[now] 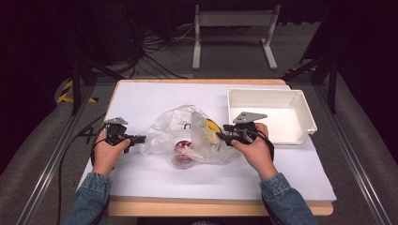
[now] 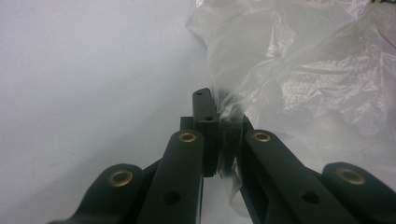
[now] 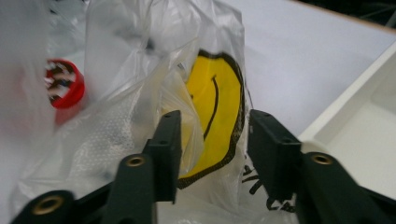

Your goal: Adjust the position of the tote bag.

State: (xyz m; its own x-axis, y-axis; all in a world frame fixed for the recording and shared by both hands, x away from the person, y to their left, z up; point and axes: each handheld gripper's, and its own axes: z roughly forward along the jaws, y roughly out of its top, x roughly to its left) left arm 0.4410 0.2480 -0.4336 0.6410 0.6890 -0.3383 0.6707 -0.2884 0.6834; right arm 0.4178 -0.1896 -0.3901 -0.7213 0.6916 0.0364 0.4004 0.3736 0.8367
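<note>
clear plastic bag [image 1: 185, 136] sits mid-table, white tray [image 1: 300, 101] far right. left gripper [image 1: 140, 138] clenched on the bag's left edge. right gripper [image 1: 222, 136] parted around the yellow smiley print [image 3: 212, 114], gripping nothing. next, likely a fresh bite there.

You have one clear plastic bag [image 1: 187, 136] on the table, printed with one yellow smiley face [image 3: 215, 112]. Inside it you can count two red round things [image 1: 183, 151], one lying just nearer to you than the other; what they are is hard to tell through the film. One white tray [image 1: 300, 101] sits at the far right. You hold two grippers, the left gripper [image 1: 136, 138] and the right gripper [image 1: 221, 137], one per hand.
</note>
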